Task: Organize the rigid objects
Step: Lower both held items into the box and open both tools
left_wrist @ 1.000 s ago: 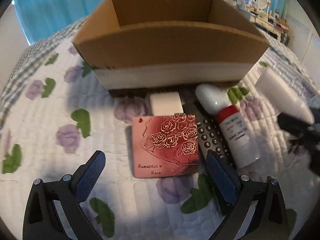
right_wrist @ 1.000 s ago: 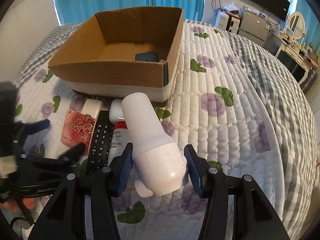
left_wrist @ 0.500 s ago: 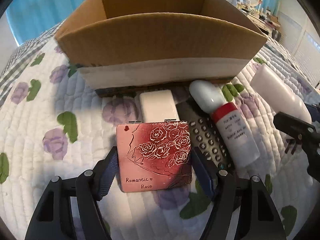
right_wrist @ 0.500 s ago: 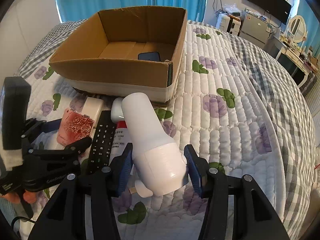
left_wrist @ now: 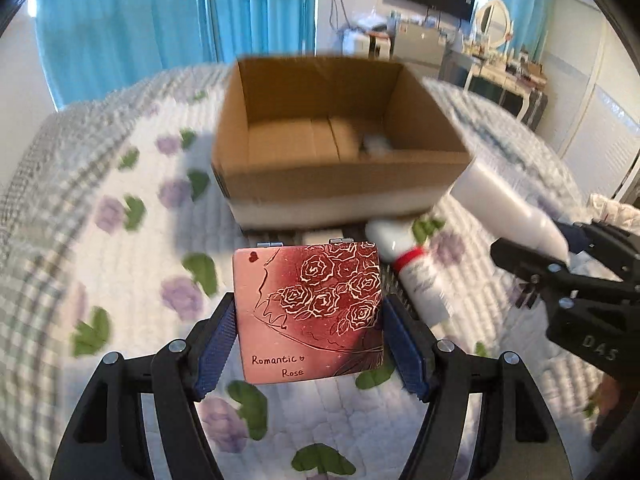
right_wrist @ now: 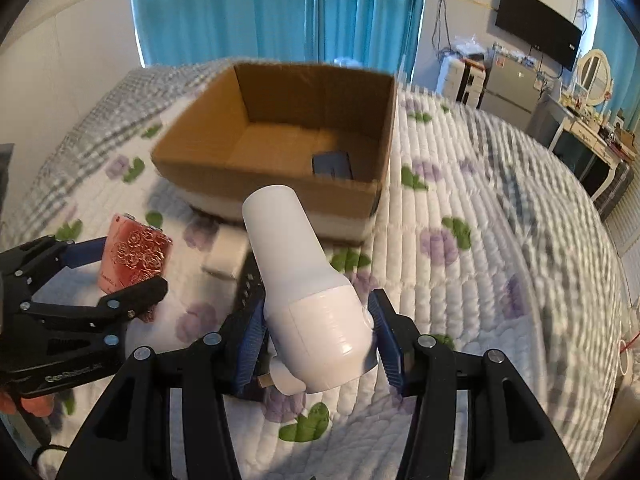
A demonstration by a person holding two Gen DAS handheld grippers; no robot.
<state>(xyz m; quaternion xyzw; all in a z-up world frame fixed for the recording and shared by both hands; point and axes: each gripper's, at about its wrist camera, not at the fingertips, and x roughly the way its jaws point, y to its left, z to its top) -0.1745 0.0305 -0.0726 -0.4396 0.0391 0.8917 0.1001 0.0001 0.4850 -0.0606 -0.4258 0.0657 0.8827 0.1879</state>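
My left gripper (left_wrist: 308, 344) is shut on a pink rose-printed compact case (left_wrist: 310, 312) and holds it lifted above the quilt; it also shows in the right wrist view (right_wrist: 134, 254). My right gripper (right_wrist: 316, 340) is shut on a large white bottle (right_wrist: 304, 292), raised off the bed, also seen in the left wrist view (left_wrist: 508, 204). An open cardboard box (left_wrist: 340, 196) (right_wrist: 208, 182) stands just beyond both, with a dark flat item (right_wrist: 332, 164) inside.
On the floral quilt (right_wrist: 480, 260) in front of the box lie a red-banded white bottle (left_wrist: 416, 280), a small white block (right_wrist: 226, 256) and a black remote (right_wrist: 250, 284). Blue curtains, a TV and furniture stand behind the bed.
My left gripper closed on the pink case and lifted it off the quilt. My right gripper rose with the white bottle. Both views now look down into the box.
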